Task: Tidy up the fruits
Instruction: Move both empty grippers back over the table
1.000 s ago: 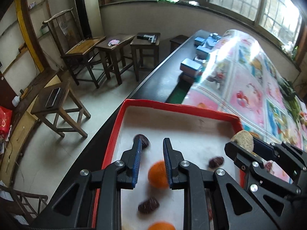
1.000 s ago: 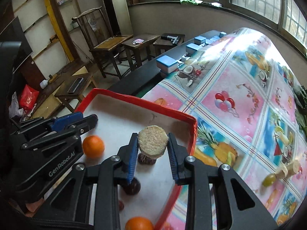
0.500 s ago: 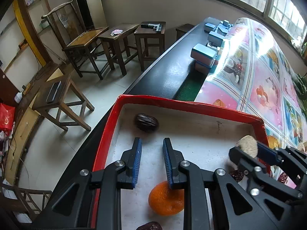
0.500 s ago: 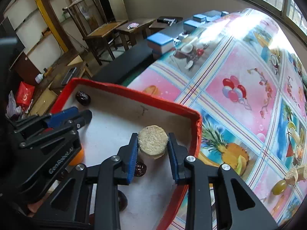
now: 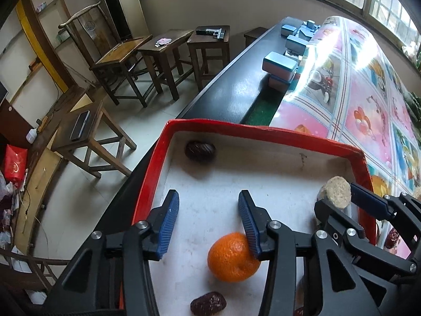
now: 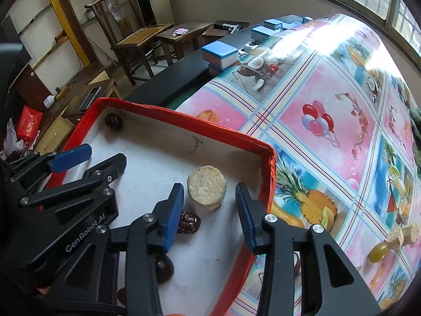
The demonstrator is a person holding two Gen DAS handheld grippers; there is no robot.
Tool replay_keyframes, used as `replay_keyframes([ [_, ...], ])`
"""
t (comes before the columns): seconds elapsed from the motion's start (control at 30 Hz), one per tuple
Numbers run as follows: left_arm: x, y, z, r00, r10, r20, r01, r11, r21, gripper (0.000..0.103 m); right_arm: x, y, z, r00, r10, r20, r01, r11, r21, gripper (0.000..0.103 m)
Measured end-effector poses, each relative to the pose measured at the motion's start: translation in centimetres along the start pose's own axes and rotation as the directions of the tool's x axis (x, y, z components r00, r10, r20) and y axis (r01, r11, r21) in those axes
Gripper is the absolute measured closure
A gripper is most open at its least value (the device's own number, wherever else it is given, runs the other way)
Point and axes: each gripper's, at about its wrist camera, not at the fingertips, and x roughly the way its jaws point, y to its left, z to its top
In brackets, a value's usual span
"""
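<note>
Both grippers have spread since half a second ago: your right gripper (image 6: 209, 206), which was pinching the round tan slice (image 6: 206, 191), now stands with its jaws apart and the slice sits between them, nearer the left pad, in the red-rimmed tray (image 6: 271, 173) close to its right wall. Whether the slice rests fully on the tray floor or is still dropping, the views do not settle. Your left gripper (image 5: 209, 220) is also spread and holds nothing, hovering over the tray's white floor with an orange (image 5: 232, 258) just under its right jaw.

The release looks done, so draw the right gripper straight back and up, keeping the jaws wide so neither pad drags the slice. Mind the wrinkled date (image 6: 188, 222) lying just beside the left pad; a sideways sweep would likely knock it. More pieces wait on the patterned table (image 6: 329, 110), a green grape (image 6: 377, 251) and tan chunks (image 6: 401, 235) among them, so head there next.
</note>
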Motion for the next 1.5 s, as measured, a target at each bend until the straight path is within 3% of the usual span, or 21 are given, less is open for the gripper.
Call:
replay_keyframes([
  [0.5,-3.3,-1.2,-3.1,1.000,-0.006,0.018,0.006,1.000,-0.008,0.051,-4.5,0.0,-3.5,0.999,-0.027,0.017,0.027,0.999,-0.020,0.055],
  [0.63,-4.1,-2.0,-4.1,1.000,-0.002,0.018,0.002,1.000,-0.008,0.051,-6.2,-0.9,-5.4,0.999,-0.042,0.035,0.042,0.999,-0.004,0.041],
  [0.73,-4.7,-2.9,-4.7,1.000,0.002,0.022,-0.002,1.000,-0.004,0.051,-7.5,-2.3,-7.1,0.998,-0.034,0.053,0.033,0.999,0.031,0.040],
  [0.83,-5.6,-4.3,-5.0,0.999,0.005,0.039,-0.005,1.000,0.011,0.051,-8.6,-4.4,-8.6,0.997,-0.039,0.071,0.033,0.996,0.078,0.040],
  [1.0,-7.6,-7.4,-5.4,0.997,-0.049,0.061,0.047,0.998,0.045,0.051,-10.2,-9.6,-11.4,0.994,-0.075,0.076,0.061,0.982,0.178,0.040],
  [1.2,-9.7,-14.1,-6.2,0.988,-0.133,0.078,0.118,0.977,0.177,0.049,-11.5,-16.1,-14.9,0.989,-0.137,0.057,0.114,0.950,0.291,0.040],
  [1.33,-9.5,-18.2,-7.0,0.985,-0.165,0.059,0.144,0.953,0.266,0.048,-12.0,-19.1,-16.8,0.989,-0.140,0.052,0.113,0.930,0.351,0.040],
  [1.5,-7.6,-20.6,-7.0,0.985,-0.169,0.019,0.155,0.937,0.313,0.048,-12.2,-21.0,-17.6,0.990,-0.129,0.057,0.097,0.916,0.389,0.040],
])
